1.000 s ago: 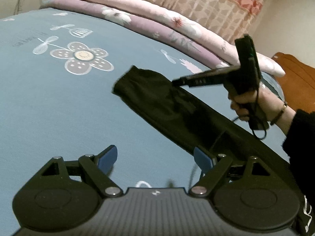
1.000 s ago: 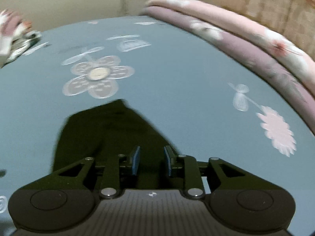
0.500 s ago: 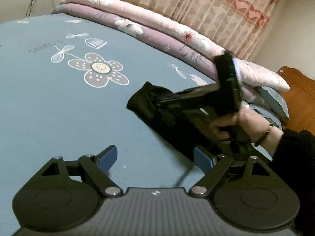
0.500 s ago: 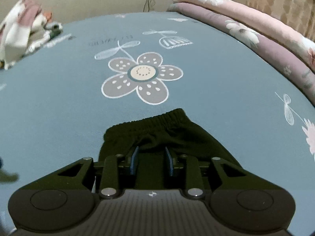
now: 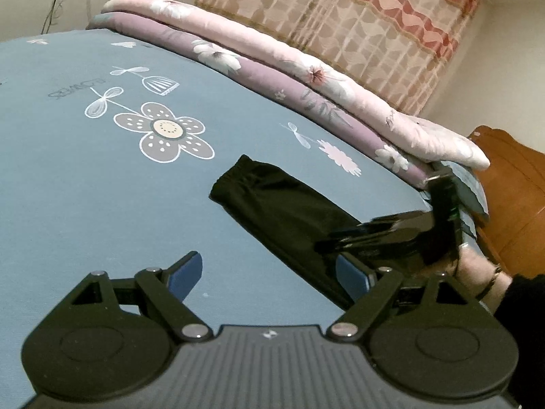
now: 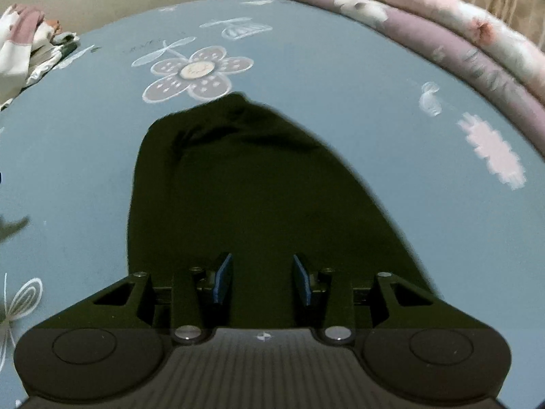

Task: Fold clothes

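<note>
- Right gripper [image 6: 263, 281] hangs low over the black garment [image 6: 252, 184], its jaws opening, with dark cloth lying between the blue pads [image 6: 223, 281] but no visible pinch on it; the grip looks let go.
- Left gripper [image 5: 269, 274] is spread wide and empty, poised above the bed [image 5: 68, 170] just beside the garment's near edge.
- Lying flat on the blue sheet, the garment is a long narrow strip, its elastic end [image 5: 235, 177] near the printed flower [image 5: 163, 131].
- Risk: cloth may cling to a pad as the right gripper lifts, dragging the top layer and undoing the fold.
- Risk: black on black hides the layers, so the next pinch could catch one layer only, or the sheet too, and bunch it.
- Risk: the two grippers sit close at the near end; the left one moving in could bump the right hand [image 5: 473, 269] or its gripper.
- Risk: an uneven pull on so long a strip would skew the next fold.
</note>
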A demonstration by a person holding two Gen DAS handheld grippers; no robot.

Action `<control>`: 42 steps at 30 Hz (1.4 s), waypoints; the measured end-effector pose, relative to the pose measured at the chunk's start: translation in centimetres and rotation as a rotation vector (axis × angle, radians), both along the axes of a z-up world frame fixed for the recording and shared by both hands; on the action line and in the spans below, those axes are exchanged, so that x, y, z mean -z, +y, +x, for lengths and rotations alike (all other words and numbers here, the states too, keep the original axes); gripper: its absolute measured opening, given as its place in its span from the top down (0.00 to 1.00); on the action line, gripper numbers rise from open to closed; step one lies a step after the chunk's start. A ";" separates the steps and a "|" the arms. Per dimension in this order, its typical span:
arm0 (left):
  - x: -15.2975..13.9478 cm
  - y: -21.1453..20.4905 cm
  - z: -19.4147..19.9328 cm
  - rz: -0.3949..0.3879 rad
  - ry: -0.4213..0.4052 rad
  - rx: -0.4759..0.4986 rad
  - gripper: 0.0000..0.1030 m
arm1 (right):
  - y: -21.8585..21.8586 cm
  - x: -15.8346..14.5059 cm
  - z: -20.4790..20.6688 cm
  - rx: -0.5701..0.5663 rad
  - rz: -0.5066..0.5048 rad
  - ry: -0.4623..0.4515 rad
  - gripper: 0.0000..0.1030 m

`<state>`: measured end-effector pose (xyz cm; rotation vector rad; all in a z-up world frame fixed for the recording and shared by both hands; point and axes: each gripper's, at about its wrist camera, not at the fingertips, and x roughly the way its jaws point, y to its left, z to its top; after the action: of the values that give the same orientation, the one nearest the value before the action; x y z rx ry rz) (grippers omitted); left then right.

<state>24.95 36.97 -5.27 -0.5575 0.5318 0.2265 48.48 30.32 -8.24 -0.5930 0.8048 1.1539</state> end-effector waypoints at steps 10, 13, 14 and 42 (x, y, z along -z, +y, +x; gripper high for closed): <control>-0.1 -1.8 0.9 0.007 0.004 0.055 0.17 | -5.6 -5.2 -2.2 0.019 -0.031 -0.098 0.43; -0.2 -3.0 1.4 0.011 0.005 0.089 0.17 | -11.7 -7.9 -3.3 0.082 -0.070 -0.184 0.37; -0.2 -3.5 1.6 0.014 0.005 0.103 0.17 | -13.8 -8.7 -3.6 0.105 -0.081 -0.205 0.37; 2.9 -10.0 6.7 0.002 0.071 0.120 0.19 | -19.9 -2.2 2.0 0.073 0.145 0.033 0.37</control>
<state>31.69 26.97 -8.14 -0.5148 0.6321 0.1333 50.48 10.38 -6.02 -0.4221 0.7579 1.1466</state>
